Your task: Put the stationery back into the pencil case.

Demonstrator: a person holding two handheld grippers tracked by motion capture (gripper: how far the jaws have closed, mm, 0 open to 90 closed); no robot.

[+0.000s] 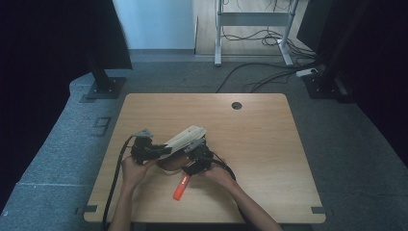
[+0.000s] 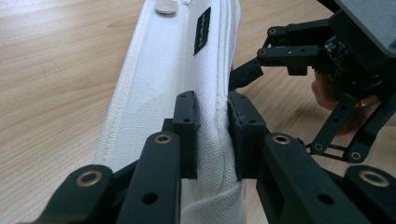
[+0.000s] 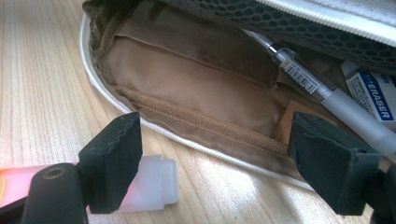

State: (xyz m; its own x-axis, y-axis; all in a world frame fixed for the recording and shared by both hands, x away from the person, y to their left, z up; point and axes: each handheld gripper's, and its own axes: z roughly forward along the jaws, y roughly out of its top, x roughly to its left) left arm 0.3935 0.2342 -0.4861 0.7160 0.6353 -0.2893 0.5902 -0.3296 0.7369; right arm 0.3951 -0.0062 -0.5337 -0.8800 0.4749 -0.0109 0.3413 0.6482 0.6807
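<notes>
The left tongs [image 2: 212, 135] are pinching the white pencil case [image 2: 173, 84] edge; the right tongs [image 3: 215, 163] are hanging apart above the half-hidden orange marker [image 1: 181, 187] on the tabletop [image 1: 269, 144].

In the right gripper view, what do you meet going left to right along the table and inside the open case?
Orange marker with clear cap → tan lining pocket of the pencil case → clear pen → eraser.

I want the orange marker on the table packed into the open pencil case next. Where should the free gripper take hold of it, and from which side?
Grip the orange marker across the middle of its barrel, coming from above with the jaws astride its width. It lies flat on the table, and its pale cap end sits close to the pencil case rim; mid-barrel probably leaves more room. The right gripper is open.
</notes>
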